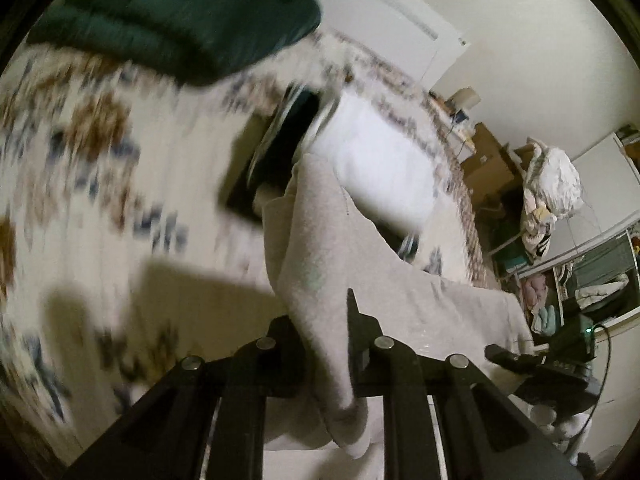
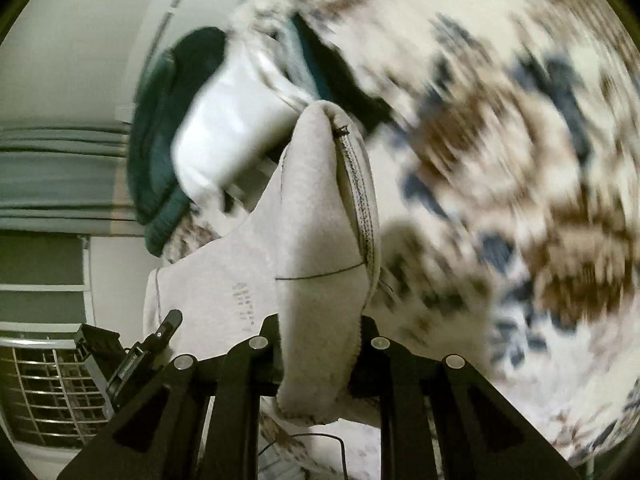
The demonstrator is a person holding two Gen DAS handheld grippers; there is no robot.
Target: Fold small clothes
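Note:
A light grey fleece garment (image 1: 320, 248) hangs stretched between my two grippers above the patterned bedspread (image 1: 80, 152). My left gripper (image 1: 320, 328) is shut on one edge of it. My right gripper (image 2: 320, 332) is shut on another edge, where a stitched seam (image 2: 360, 192) runs up the cloth (image 2: 312, 208). The other gripper shows at the right edge of the left wrist view (image 1: 552, 364) and at the lower left of the right wrist view (image 2: 136, 356). Both views are motion-blurred.
A dark green garment (image 1: 180, 20) and a white folded item (image 1: 384, 164) lie on the bed, beside a dark item (image 1: 280, 148). Shelves with clothes (image 1: 552, 200) stand past the bed. A wire basket (image 2: 44, 392) is at lower left in the right wrist view.

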